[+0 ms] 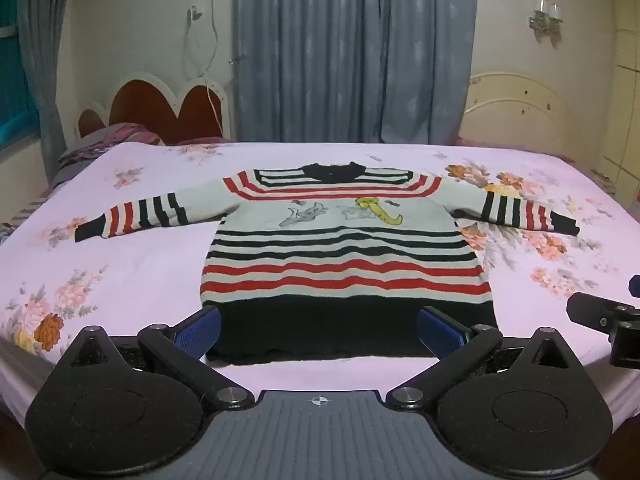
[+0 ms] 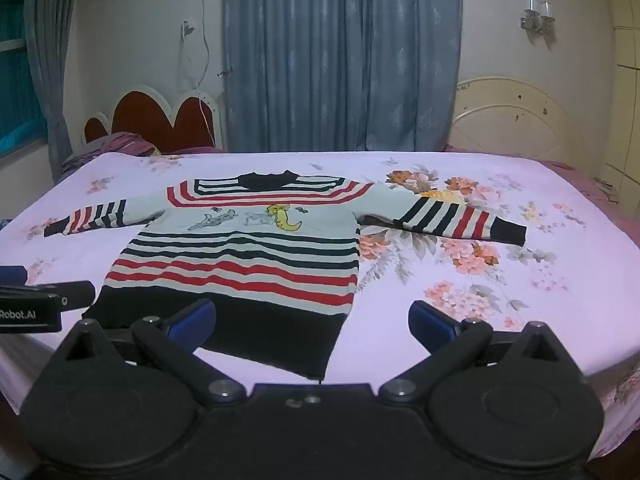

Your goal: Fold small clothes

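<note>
You haven't started folding yet: the striped sweater lies flat on the floral bedsheet, sleeves spread. Your left gripper and right gripper both hover spread wide near the hem, holding nothing.

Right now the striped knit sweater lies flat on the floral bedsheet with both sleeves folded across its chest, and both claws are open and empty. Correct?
Not quite. The striped knit sweater lies flat on the floral bedsheet, but both sleeves are spread outward, as the left wrist view shows. The left claw and right claw are open and empty.
</note>
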Motion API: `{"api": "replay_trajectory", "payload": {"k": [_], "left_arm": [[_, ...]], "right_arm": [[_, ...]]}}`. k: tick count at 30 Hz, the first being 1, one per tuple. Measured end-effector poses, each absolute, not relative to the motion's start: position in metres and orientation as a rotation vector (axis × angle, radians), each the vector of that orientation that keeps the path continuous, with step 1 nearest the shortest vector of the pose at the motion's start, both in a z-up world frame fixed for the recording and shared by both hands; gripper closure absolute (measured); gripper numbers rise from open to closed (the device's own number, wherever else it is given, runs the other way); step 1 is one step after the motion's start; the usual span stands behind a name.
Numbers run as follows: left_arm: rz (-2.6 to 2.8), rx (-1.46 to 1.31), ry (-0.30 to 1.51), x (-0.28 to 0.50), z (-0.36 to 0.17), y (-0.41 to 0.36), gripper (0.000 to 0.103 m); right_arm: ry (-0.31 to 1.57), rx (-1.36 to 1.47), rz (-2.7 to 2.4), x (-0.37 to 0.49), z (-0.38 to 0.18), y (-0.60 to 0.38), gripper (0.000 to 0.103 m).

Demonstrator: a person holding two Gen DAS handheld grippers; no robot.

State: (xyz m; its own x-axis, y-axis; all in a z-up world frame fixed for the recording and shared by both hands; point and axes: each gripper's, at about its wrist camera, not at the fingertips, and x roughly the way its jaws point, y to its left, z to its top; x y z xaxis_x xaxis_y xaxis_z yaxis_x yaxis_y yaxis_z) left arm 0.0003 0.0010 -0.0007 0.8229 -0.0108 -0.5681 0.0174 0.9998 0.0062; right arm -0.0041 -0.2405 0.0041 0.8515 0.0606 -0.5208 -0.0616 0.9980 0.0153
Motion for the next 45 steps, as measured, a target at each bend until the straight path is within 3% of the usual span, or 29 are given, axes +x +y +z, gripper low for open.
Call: {"api": "replay_trajectory", "payload": {"k": [45], "left_arm": [[0.012, 0.017, 0.597, -0.008, 0.004, 0.002, 0.000]], "right_arm": [[0.549, -0.020, 0.090, 0.002, 0.006, -0.238, 0.001]]}}
